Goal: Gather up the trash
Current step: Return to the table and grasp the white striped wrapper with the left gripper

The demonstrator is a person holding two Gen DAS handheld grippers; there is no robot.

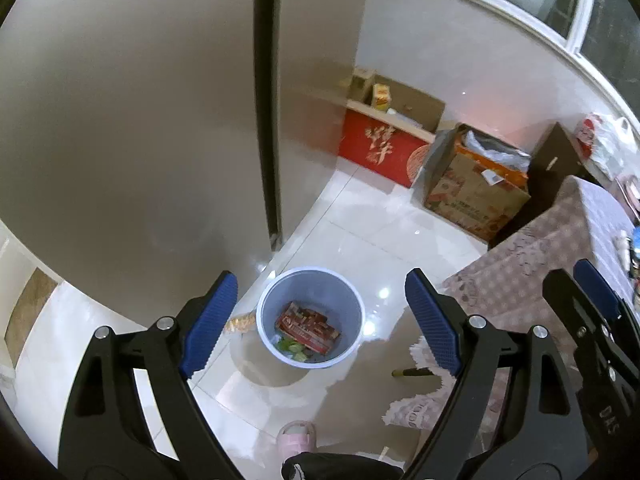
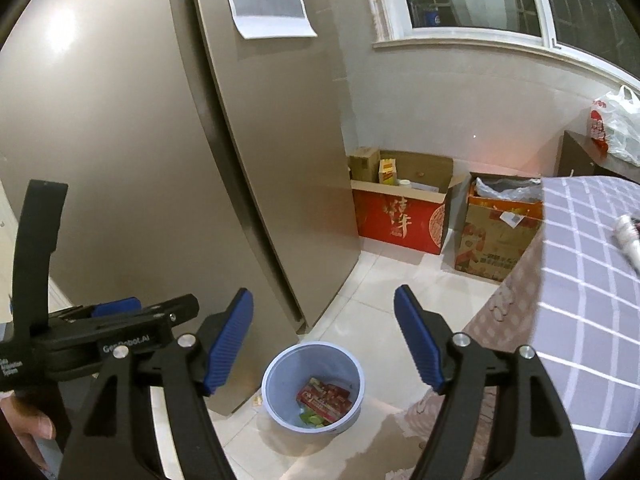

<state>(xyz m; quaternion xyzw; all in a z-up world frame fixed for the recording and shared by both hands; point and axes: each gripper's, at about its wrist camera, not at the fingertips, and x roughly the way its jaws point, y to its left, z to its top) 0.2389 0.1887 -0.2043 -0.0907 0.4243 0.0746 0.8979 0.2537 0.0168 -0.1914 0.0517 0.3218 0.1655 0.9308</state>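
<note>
Bin (image 1: 310, 280): round, pale blue, standing open on the tiled floor (image 1: 360, 232), just beside the lower corner of the refrigerator (image 1: 140, 120) and near the hanging edge of the cloth-covered surface (image 1: 560, 248).

Contents of the bin: one red printed carton (image 1: 308, 328), lying flat; green scraps (image 1: 290, 347) beside it at the bottom.

Loose item: a small orange-yellow piece (image 1: 240, 322) on the floor, touching or just beside the bin's left wall, partly hidden behind a tong pad.

Left tongs (image 1: 320, 316): held above the bin, blue pads wide apart, nothing between them.

Right tongs (image 2: 324, 344): also above the bin, pads apart, holding nothing.

Red box (image 2: 400, 216): open-topped, on the floor against the far wall, next to the refrigerator's side.

Brown printed carton (image 2: 496, 240): on the floor to the right of the red box, a grey bag in its mouth.

White plastic bag (image 2: 614, 124): on a dark cabinet (image 2: 576, 156) beyond the surface.

Pink slipper (image 1: 296, 438): on the floor at the lower edge of the left wrist view.
</note>
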